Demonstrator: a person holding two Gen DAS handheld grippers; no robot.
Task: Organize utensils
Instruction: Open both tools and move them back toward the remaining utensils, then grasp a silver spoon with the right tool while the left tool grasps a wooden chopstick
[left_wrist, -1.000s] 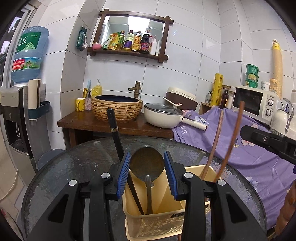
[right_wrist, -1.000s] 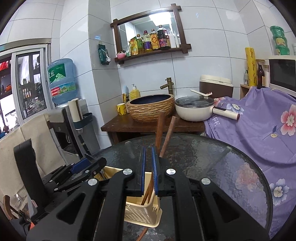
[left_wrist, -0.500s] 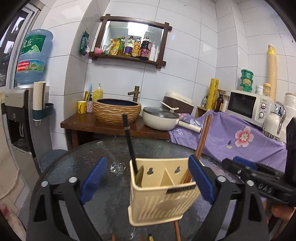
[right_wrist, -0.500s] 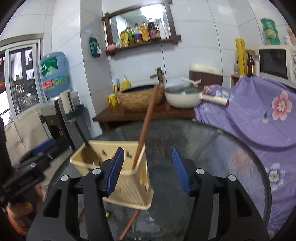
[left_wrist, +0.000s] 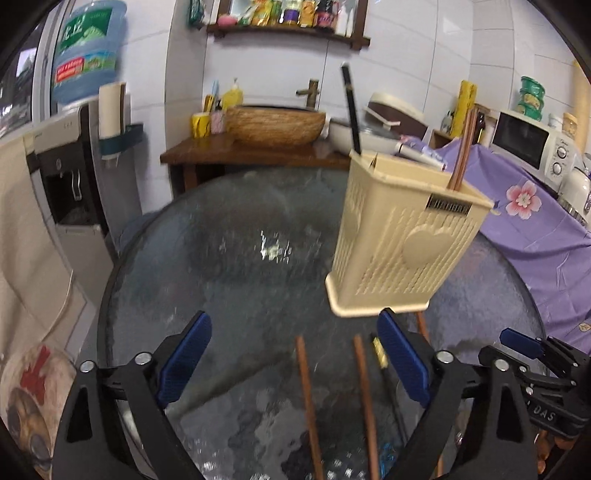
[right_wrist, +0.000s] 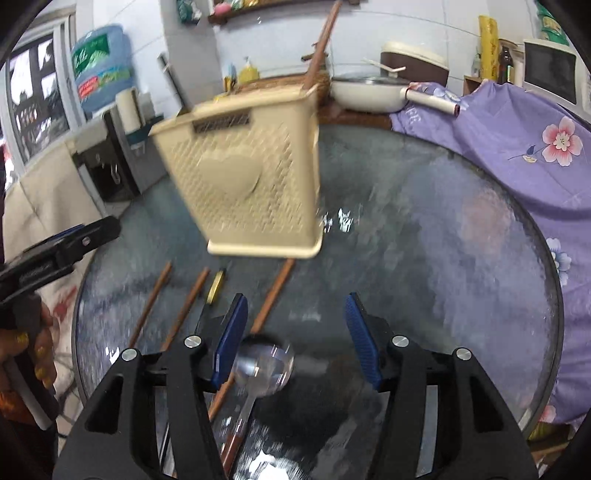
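My left gripper (left_wrist: 293, 363) and right gripper (right_wrist: 293, 338) both gape empty, the left's jaws lately narrowing slightly. Glass table (right_wrist: 424, 221) lies bare toward two o'clock; chopsticks (left_wrist: 306, 391) point twelve o'clock toward the upright holder (left_wrist: 402, 240).

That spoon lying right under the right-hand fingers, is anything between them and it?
Nothing visible blocks it. The right gripper is open, and the spoon lies bare on the glass table, its bowl just inside the left finger. One brown chopstick lies close beside it, so a closing grip might catch that too.
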